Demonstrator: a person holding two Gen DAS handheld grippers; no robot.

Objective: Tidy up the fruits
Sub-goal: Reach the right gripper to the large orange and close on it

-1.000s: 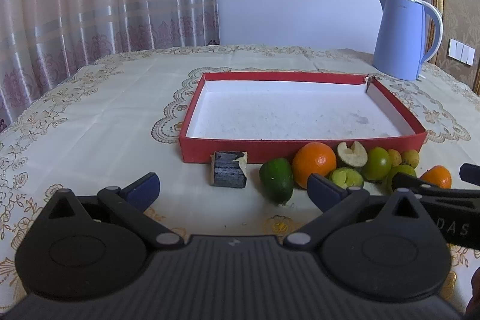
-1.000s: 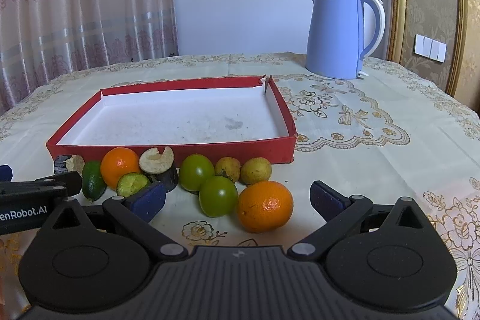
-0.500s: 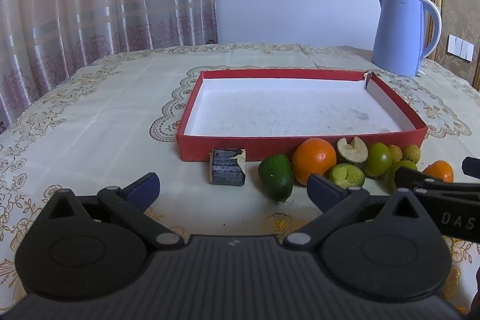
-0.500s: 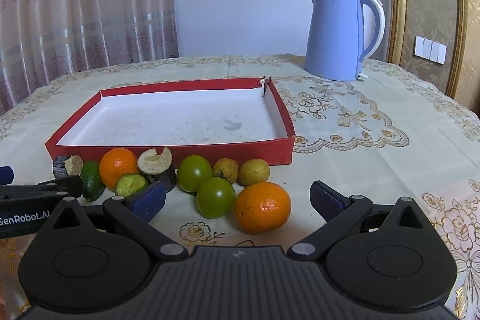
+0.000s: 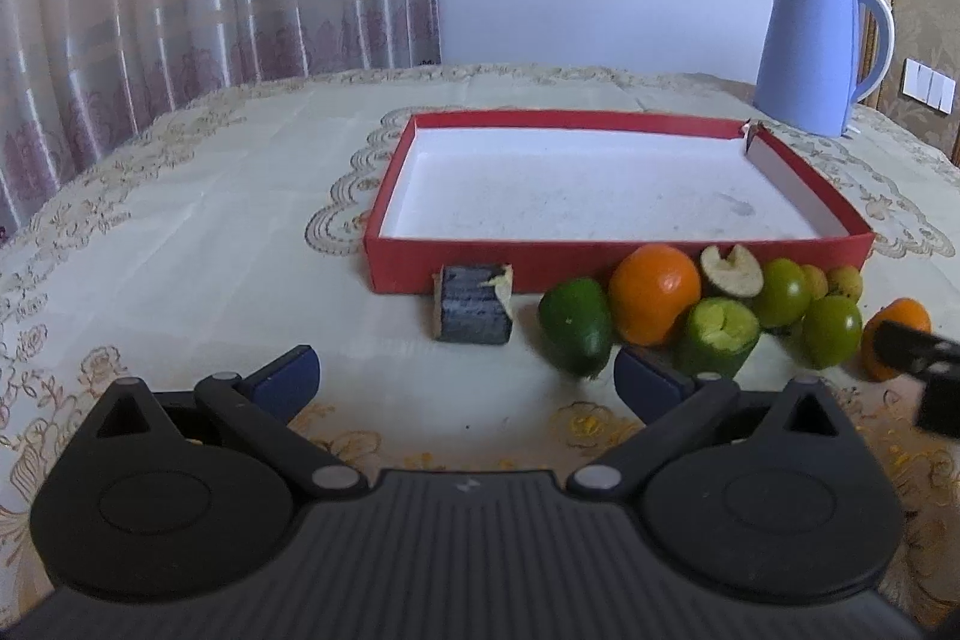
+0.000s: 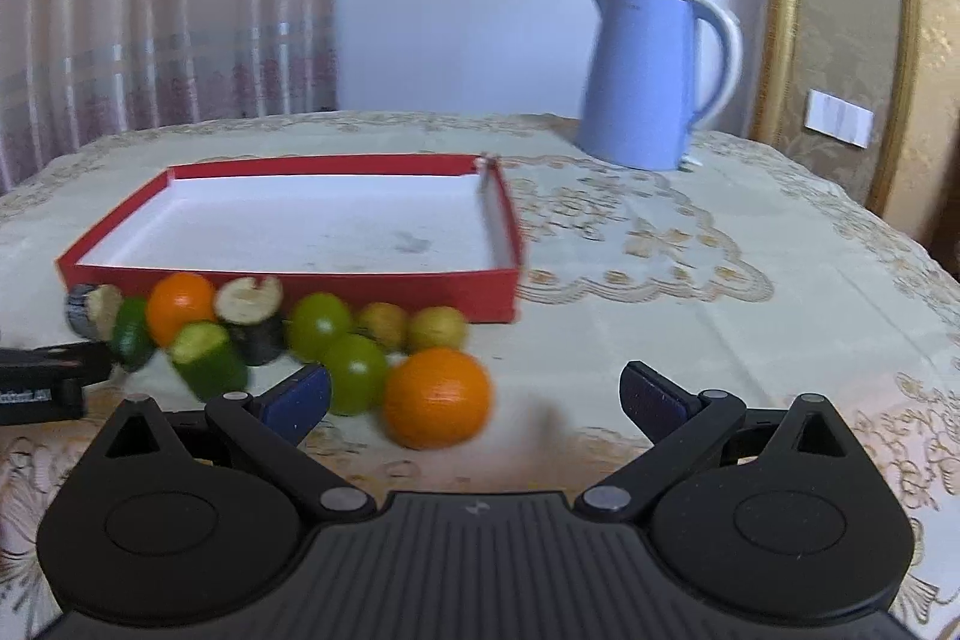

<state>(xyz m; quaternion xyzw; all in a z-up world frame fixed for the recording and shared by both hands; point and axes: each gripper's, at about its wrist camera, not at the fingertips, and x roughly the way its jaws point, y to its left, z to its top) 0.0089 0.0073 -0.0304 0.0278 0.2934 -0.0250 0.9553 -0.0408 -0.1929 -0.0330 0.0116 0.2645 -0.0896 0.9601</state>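
On the table [image 5: 180,232], red tray [image 5: 618,268] at 12 o'clock, white floor bare. Blue kettle [image 6: 651,79] past its far right corner, at 1 o'clock from my right view.

All fruit sits outside, in a row touching or just beside the tray's near wall. Left view, left to right: dark cut chunk [image 5: 474,304], green fruit [image 5: 575,325], orange [image 5: 655,293], cut green piece [image 5: 720,334], halved fruit [image 5: 733,269], green rounds [image 5: 780,292], small yellow ones [image 5: 843,283].

Second orange [image 6: 437,397] nearest my right gripper [image 6: 474,403], at 11 o'clock inside the gap, not touching.

My left gripper [image 5: 465,382]: fingers spread, nothing held. Right: spread too, nothing held. Right view is motion-blurred.
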